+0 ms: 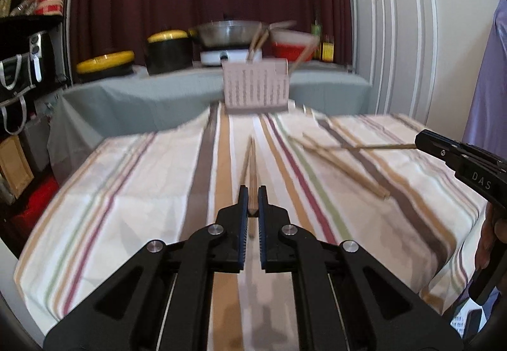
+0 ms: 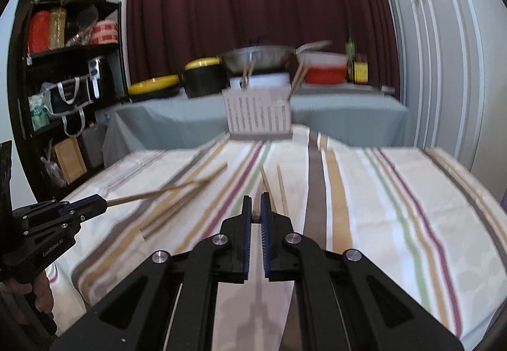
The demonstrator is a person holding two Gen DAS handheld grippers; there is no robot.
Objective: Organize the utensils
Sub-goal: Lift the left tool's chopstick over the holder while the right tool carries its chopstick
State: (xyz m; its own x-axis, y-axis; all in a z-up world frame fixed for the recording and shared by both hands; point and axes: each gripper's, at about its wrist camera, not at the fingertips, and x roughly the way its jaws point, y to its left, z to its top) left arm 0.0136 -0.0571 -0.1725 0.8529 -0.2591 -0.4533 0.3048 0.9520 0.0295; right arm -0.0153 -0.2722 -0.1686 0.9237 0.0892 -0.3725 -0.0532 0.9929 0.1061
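Observation:
My left gripper [image 1: 252, 196] is shut on a wooden chopstick [image 1: 252, 170] that points forward above the striped cloth; it also shows in the right wrist view [image 2: 95, 202] at the left. My right gripper [image 2: 257, 204] is shut on another wooden chopstick [image 2: 264, 181]; it shows in the left wrist view [image 1: 420, 142] at the right, its chopstick [image 1: 380, 147] sticking out leftward. Several loose chopsticks [image 1: 342, 169] lie on the cloth. A white slotted utensil holder [image 1: 256, 85] stands at the cloth's far edge with a few chopsticks in it; it also shows in the right wrist view [image 2: 258, 111].
The striped tablecloth [image 1: 133, 192] covers the table. Behind it a grey-covered counter [image 1: 142, 94] carries yellow-lidded pots [image 1: 169, 50], a wok on a burner [image 1: 229, 32], a red bowl [image 1: 293, 47] and bottles. A black shelf [image 2: 63, 72] stands left, white cabinet doors [image 2: 443, 50] right.

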